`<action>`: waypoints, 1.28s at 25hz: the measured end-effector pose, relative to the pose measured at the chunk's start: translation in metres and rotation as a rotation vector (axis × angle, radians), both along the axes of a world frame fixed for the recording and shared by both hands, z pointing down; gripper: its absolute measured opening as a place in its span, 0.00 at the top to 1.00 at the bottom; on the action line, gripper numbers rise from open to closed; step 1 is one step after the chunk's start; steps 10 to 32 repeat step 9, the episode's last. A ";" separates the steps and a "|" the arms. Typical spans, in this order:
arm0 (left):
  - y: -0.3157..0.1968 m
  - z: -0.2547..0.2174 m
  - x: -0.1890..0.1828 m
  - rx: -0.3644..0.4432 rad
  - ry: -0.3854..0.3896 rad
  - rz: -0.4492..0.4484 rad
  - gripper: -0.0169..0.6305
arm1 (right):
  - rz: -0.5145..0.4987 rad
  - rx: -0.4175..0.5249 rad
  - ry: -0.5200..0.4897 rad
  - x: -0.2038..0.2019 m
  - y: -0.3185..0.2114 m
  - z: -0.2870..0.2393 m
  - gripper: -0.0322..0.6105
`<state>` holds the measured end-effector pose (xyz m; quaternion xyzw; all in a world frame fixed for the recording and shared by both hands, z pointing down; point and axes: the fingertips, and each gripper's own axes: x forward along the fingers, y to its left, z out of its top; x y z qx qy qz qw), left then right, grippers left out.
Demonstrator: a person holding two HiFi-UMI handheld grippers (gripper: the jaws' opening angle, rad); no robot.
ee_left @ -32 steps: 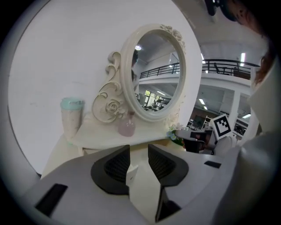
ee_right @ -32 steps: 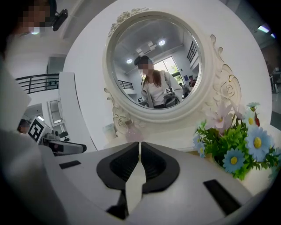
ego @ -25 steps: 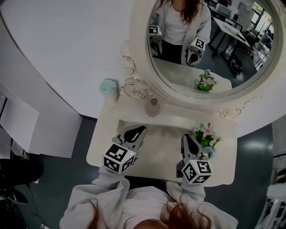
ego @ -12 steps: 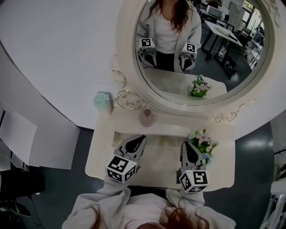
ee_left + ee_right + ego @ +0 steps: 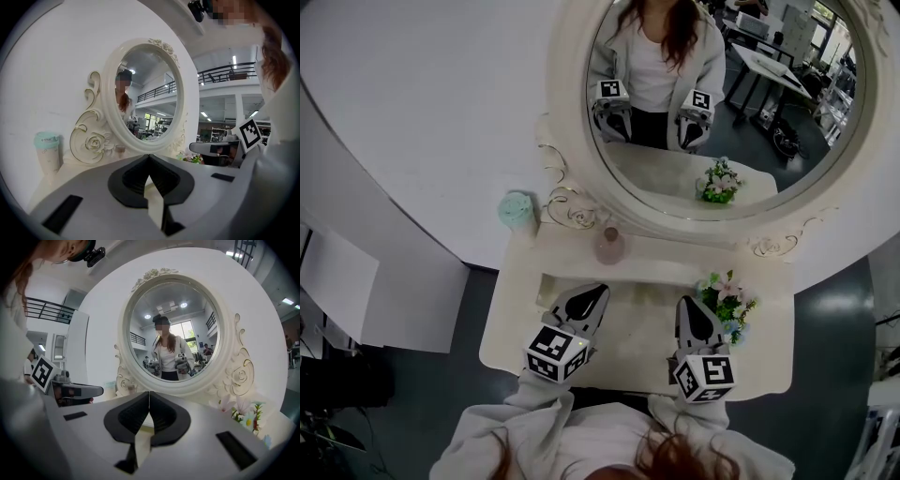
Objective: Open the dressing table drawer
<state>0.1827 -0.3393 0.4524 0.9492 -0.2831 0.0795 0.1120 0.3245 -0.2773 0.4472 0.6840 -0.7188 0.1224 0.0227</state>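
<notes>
The cream dressing table (image 5: pixel 525 323) stands against a white wall under a big oval mirror (image 5: pixel 722 103). Its drawer is not in sight; the table top and the person's body hide the front. My left gripper (image 5: pixel 598 291) hovers over the left half of the table top, jaws shut with nothing between them (image 5: pixel 149 157). My right gripper (image 5: pixel 687 301) hovers over the right half, beside the flowers, also shut and empty (image 5: pixel 149 393). Both point toward the mirror, which reflects them and the person.
A mint lidded cup (image 5: pixel 517 210) stands at the back left corner, and a small pink bottle (image 5: pixel 610 246) sits on the raised shelf below the mirror. A bunch of flowers (image 5: pixel 727 295) sits at the right, close to my right gripper. Dark floor surrounds the table.
The head view has shifted, so the mirror and table sit more to the left in frame. Both grippers stay over the table top in about the same places.
</notes>
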 end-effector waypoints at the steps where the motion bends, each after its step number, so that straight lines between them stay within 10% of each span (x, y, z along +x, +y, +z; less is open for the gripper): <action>1: 0.000 0.001 0.000 0.000 -0.002 -0.001 0.95 | -0.003 -0.002 -0.002 -0.001 0.000 0.001 0.90; 32: 0.006 0.004 0.003 -0.006 -0.012 0.010 0.95 | -0.019 -0.010 -0.015 -0.006 0.002 0.004 0.90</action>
